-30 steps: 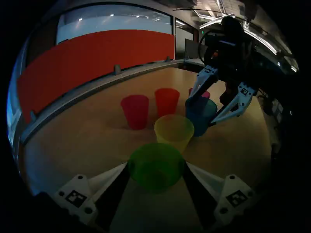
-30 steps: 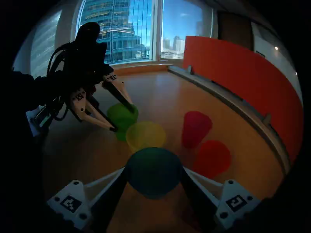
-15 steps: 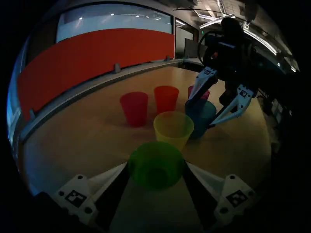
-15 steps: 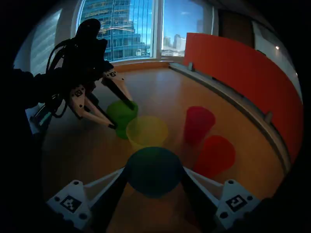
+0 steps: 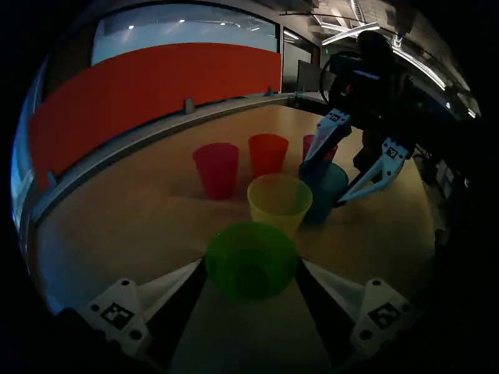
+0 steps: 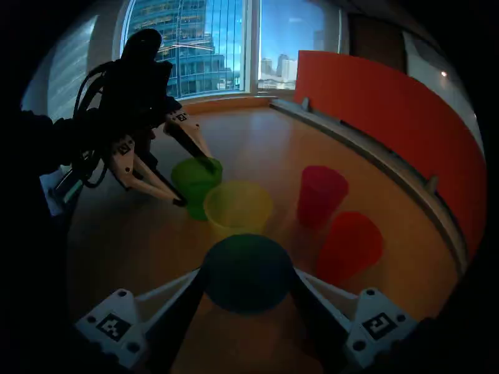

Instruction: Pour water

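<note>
The left gripper [image 5: 251,274] pinches the green cup [image 5: 249,249], one finger pressed on each side of its wall, so the cup sits right at the fingertips at 12 o'clock in the left gripper view, its open mouth facing up. Whether there is water inside is too dark to tell. Just beyond its rim, at 1 o'clock, stands the yellow cup [image 5: 279,198], upright and close to the green one. The right gripper [image 6: 247,277] likewise clamps the teal cup [image 6: 247,268] between both fingers, at 12 o'clock in the right gripper view, with the yellow cup just past it. In the left gripper view that teal cup appears at 2 o'clock, beside the yellow cup and partly behind it, the right gripper's white fingers flanking it and a dark figure behind. The yellow cup thus stands between the two held cups. Farther out on the table [image 5: 125,218], a pink cup [image 5: 216,169] stands at 11 o'clock and a red cup [image 5: 268,153] at 12 o'clock, near each other but apart. A second pink cup [image 5: 310,144] peeks out behind the teal one. A red panel [image 5: 143,87] runs along the table's far edge, and a window [image 6: 206,50] shows towers in the right gripper view.
</note>
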`<action>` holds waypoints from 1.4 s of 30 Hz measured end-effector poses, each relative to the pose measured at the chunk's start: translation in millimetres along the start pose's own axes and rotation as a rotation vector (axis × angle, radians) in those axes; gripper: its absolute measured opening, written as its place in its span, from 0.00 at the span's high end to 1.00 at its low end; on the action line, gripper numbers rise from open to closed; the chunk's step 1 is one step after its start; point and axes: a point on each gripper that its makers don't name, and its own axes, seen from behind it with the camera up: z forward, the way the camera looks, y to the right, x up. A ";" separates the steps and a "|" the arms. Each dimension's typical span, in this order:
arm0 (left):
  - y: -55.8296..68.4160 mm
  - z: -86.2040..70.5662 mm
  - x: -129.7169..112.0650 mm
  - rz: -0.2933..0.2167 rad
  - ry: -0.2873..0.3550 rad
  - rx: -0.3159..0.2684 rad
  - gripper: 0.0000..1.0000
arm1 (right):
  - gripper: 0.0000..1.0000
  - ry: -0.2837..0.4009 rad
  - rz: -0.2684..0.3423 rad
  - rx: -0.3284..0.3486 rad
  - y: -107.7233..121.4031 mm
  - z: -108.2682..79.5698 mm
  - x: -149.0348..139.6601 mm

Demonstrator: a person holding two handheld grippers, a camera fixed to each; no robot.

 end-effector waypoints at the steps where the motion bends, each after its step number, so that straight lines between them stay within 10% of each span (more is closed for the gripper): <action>1: -0.2 -0.1 -0.5 -0.004 -0.001 -0.001 0.03 | 0.06 -0.001 0.002 0.000 -0.1 0.1 -0.7; 19: 5.2 -9.6 -9.6 -0.048 -0.008 -0.012 0.03 | 0.01 -0.020 -0.008 -0.029 -0.1 -8.8 -9.0; 42: 18.1 -50.6 -12.8 -0.062 0.044 0.063 0.03 | 0.01 0.024 0.015 -0.113 -12.9 -64.5 -26.3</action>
